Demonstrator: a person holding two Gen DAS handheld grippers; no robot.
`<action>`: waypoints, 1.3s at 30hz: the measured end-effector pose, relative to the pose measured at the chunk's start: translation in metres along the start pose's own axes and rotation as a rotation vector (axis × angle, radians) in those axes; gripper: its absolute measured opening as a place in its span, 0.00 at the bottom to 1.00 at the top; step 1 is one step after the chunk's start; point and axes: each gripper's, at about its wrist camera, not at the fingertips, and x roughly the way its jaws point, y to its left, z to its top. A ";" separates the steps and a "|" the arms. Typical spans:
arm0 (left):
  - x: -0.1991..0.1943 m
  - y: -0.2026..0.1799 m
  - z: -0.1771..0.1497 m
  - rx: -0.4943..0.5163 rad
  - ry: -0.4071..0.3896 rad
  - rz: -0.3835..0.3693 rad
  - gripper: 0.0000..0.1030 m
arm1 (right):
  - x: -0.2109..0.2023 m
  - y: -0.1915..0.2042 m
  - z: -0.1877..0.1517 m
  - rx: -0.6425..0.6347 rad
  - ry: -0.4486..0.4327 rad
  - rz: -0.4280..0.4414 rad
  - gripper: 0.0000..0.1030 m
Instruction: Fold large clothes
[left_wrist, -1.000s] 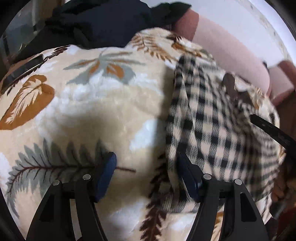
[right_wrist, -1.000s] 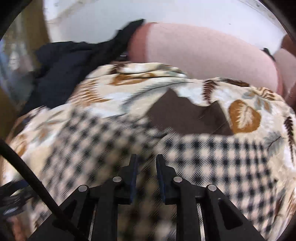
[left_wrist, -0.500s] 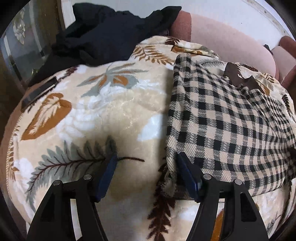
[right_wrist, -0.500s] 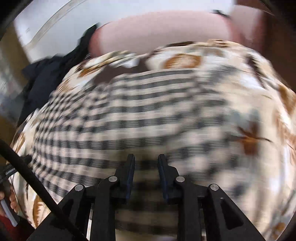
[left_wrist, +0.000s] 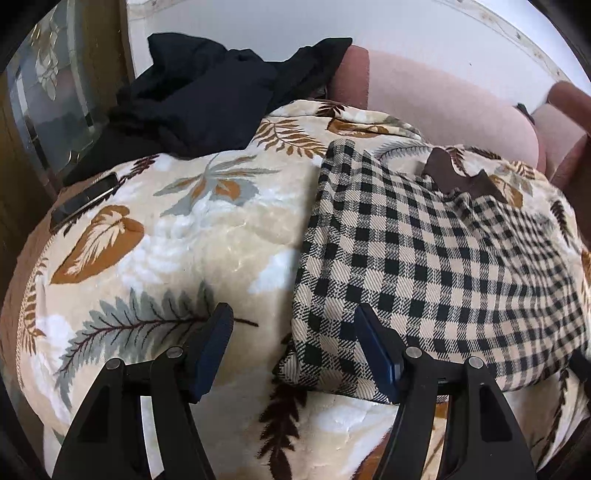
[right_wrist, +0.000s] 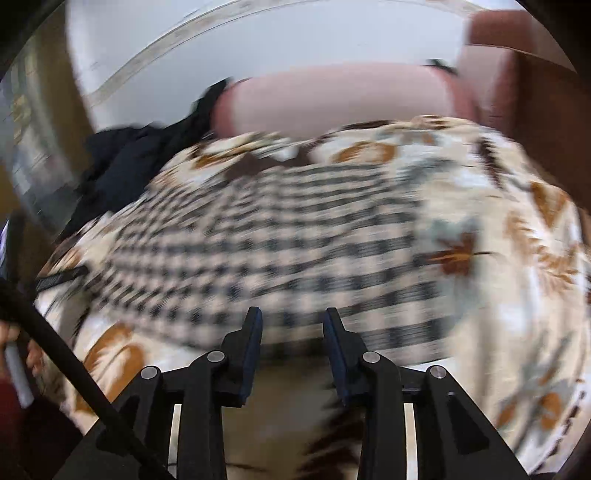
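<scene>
Both jaws empty | left gripper (left_wrist: 293, 343) wide | right gripper (right_wrist: 292, 343) opening | checked garment (left_wrist: 424, 266) flat, collar far end

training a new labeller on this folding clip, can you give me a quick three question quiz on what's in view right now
1. True or false: the left hand-held gripper is clamped on the black and beige checked woven garment.
2. What lies under that garment? A) bare wooden table B) cream plush blanket with leaf print C) white sheet
3. Fill in: the crumpled black cloth lies at the blanket's far ____ corner in the left wrist view.

Key:
1. False. Its jaws stand open over the garment's near left corner.
2. B
3. left
</scene>
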 end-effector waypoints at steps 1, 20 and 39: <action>-0.001 0.002 0.000 -0.007 -0.001 -0.001 0.66 | 0.006 0.014 -0.003 -0.031 0.012 0.018 0.36; 0.023 0.035 0.023 -0.069 0.020 -0.005 0.66 | 0.080 0.177 -0.017 -0.443 0.043 0.097 0.44; 0.085 0.012 0.069 0.021 0.037 -0.004 0.66 | 0.109 0.196 -0.016 -0.514 0.006 0.053 0.57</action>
